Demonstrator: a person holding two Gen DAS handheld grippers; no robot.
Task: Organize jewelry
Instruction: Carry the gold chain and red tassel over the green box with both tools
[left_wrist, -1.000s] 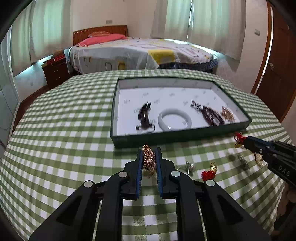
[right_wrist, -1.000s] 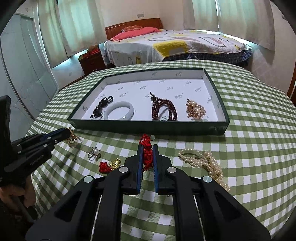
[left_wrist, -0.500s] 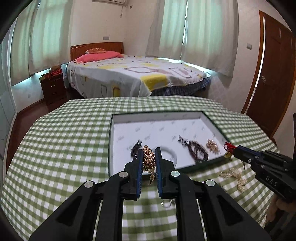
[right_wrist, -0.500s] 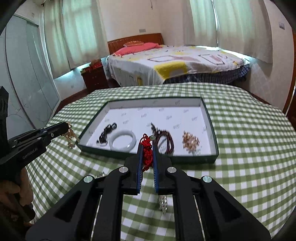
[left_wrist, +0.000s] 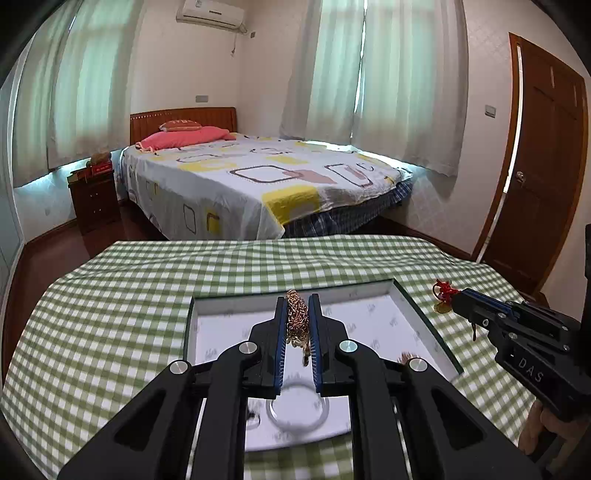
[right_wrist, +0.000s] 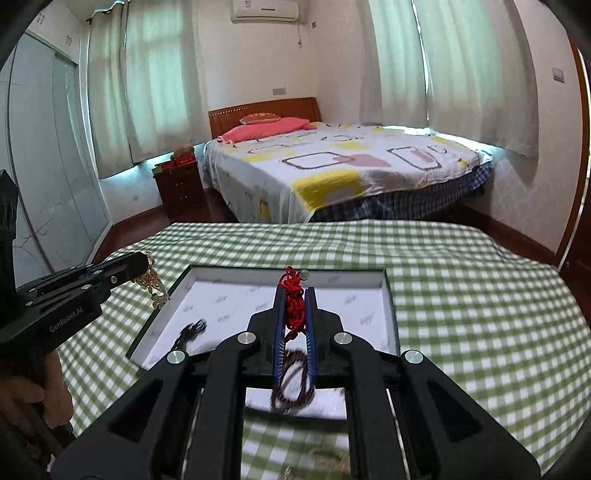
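My left gripper (left_wrist: 297, 306) is shut on a gold chain (left_wrist: 296, 320) and holds it above the open green jewelry box (left_wrist: 424, 325). My right gripper (right_wrist: 294, 295) is shut on a red knotted cord charm (right_wrist: 293, 308), also above the box (right_wrist: 391, 314). In the left wrist view the right gripper (left_wrist: 458, 297) shows at the right with the red charm (left_wrist: 442, 290). In the right wrist view the left gripper (right_wrist: 142, 260) shows at the left with the gold chain (right_wrist: 153, 284). In the box lie a pale bangle (left_wrist: 297, 410), dark beads (right_wrist: 291, 387) and a black piece (right_wrist: 190, 332).
The box stands on a round table with a green checked cloth (left_wrist: 110, 295). Something pale lies blurred on the cloth below my right gripper (right_wrist: 325, 452). A bed (left_wrist: 258, 177), a nightstand (left_wrist: 94, 199) and a wooden door (left_wrist: 539, 192) stand beyond the table.
Both grippers have risen from the cloth with their pieces and moved forward over the box. The views have tilted up toward the room.
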